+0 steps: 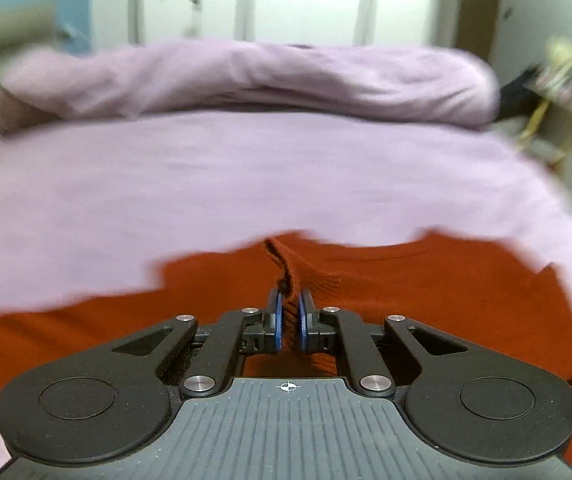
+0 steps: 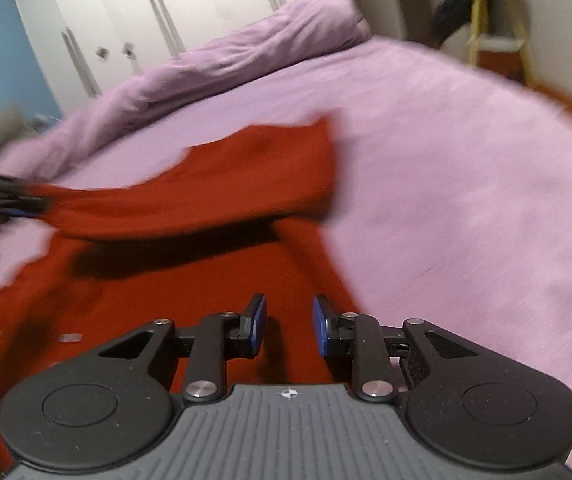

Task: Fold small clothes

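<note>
While the left gripper (image 1: 290, 322) pinches a ribbed edge of the red knit garment (image 2: 190, 280), lifting a fold, the right gripper (image 2: 288, 326) hovers apart above it; smooth lilac bedsheet (image 2: 466, 184) spreads right.

Left gripper (image 1: 290, 322) fingers (image 1: 277, 324) pinch ribbed edge of red garment (image 1: 426, 280) over lilac bedsheet (image 1: 246, 184).
</note>
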Motion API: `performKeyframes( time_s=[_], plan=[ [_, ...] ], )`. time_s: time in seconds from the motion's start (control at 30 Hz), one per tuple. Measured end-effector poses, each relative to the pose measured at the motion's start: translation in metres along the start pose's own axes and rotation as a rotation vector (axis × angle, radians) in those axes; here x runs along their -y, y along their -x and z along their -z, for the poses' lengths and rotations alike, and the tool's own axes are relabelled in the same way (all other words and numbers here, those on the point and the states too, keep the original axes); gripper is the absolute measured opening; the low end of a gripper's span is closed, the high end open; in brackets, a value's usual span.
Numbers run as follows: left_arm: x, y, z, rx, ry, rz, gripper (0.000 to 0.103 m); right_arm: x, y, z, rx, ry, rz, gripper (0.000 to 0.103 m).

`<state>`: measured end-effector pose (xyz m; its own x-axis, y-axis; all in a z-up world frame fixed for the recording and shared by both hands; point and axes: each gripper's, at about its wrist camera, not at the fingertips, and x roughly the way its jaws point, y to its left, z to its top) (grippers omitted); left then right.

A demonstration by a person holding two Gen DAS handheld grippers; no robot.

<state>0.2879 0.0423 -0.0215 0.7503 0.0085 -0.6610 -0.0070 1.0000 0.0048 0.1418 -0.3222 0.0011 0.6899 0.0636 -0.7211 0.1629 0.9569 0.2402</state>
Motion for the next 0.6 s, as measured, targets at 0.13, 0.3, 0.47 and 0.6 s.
performKeyframes(
  time_s=[0.13, 0.3, 0.47, 0.6],
  plan=[
    [-0.052, -0.017, 0.013, -0.092, 0.175, 0.007, 0.010, 0.001, -0.005, -0.017, 0.020, 0.007, 0.019, 0.028],
    [-0.068, -0.031, 0.023, -0.119, 0.277, 0.065, 0.010, -0.005, -0.020, -0.058, 0.059, -0.070, -0.091, 0.055],
    [-0.065, -0.029, 0.019, -0.090, 0.255, 0.086, 0.010, -0.027, -0.085, -0.090, -0.037, -0.022, -0.078, 0.054],
    [-0.059, -0.022, 0.009, 0.003, 0.226, 0.118, 0.010, -0.043, -0.133, -0.102, -0.117, 0.015, -0.009, 0.013]
  ],
)
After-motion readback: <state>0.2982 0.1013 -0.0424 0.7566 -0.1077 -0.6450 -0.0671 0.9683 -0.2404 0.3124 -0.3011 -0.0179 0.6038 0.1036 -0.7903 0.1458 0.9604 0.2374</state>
